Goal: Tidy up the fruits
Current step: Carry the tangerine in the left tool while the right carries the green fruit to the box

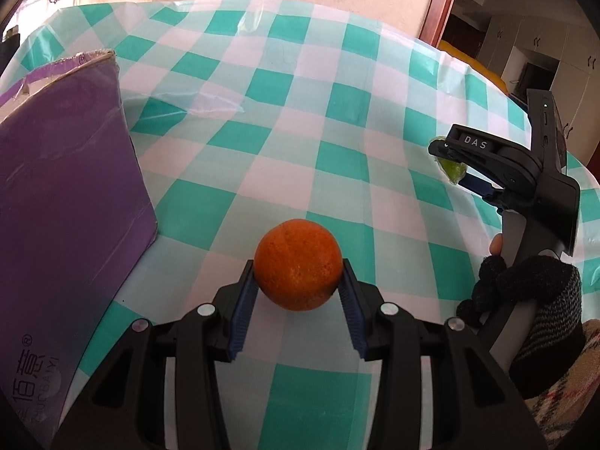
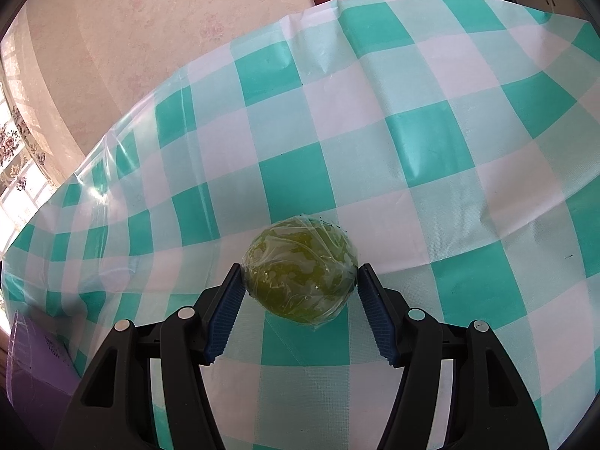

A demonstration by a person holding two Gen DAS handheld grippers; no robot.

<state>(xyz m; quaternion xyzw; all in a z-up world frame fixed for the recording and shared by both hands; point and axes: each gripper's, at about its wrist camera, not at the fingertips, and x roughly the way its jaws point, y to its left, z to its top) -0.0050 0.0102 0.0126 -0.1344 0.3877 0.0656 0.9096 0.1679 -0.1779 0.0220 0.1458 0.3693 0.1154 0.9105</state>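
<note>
**Two fruits gripped over the checked cloth**

While the purple box stands left of the orange, the left gripper clamps that orange above the checked tablecloth. Farther right of the box, the right gripper pinches a plastic-wrapped green fruit.

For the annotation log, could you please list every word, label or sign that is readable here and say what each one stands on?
"DAS": white letters on the black top of the right claw, seen from the left wrist view.
"®": printed on the purple box, low on its near face.
Chinese characters with a line of Latin letters beside them, on the same face: cut off and too blurred to read.
Small dark print on the purple box in the right wrist view: too small to read.
</note>
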